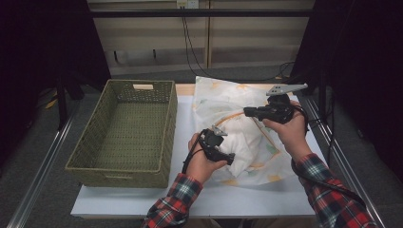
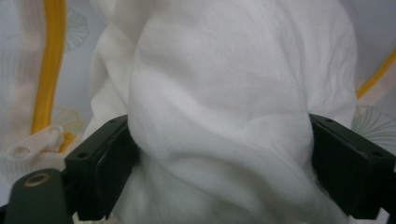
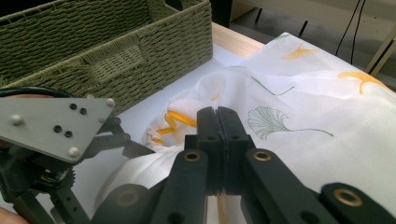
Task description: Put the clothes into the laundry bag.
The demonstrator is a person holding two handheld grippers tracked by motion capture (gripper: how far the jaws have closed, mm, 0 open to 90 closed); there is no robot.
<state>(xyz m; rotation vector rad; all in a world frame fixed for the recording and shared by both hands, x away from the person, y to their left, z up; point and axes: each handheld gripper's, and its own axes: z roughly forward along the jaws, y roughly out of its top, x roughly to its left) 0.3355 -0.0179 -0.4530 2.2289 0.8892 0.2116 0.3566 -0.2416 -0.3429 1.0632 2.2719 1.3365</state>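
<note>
A white cloth cover (image 1: pixel 266 161) printed with yellow and green leaves lies on the white table (image 1: pixel 133 202), with a soft white filling (image 1: pixel 240 140) bulging out of its yellow-edged opening. My left gripper (image 1: pixel 230 159) is clamped around that filling (image 2: pixel 224 93), which swells between the black jaws of the left gripper (image 2: pixel 219 161). My right gripper (image 1: pixel 247 112) is above the cover's upper part. In the right gripper view its jaws (image 3: pixel 217 122) are pressed together, with a strip of the yellow edge between them, and the cover (image 3: pixel 317 112) spreads beyond.
An empty green woven basket (image 1: pixel 164 121) stands left of the cover, its wall (image 3: pixel 93 42) close to my left gripper. Black curtains and cables hang behind the table. Metal rails run along both table sides.
</note>
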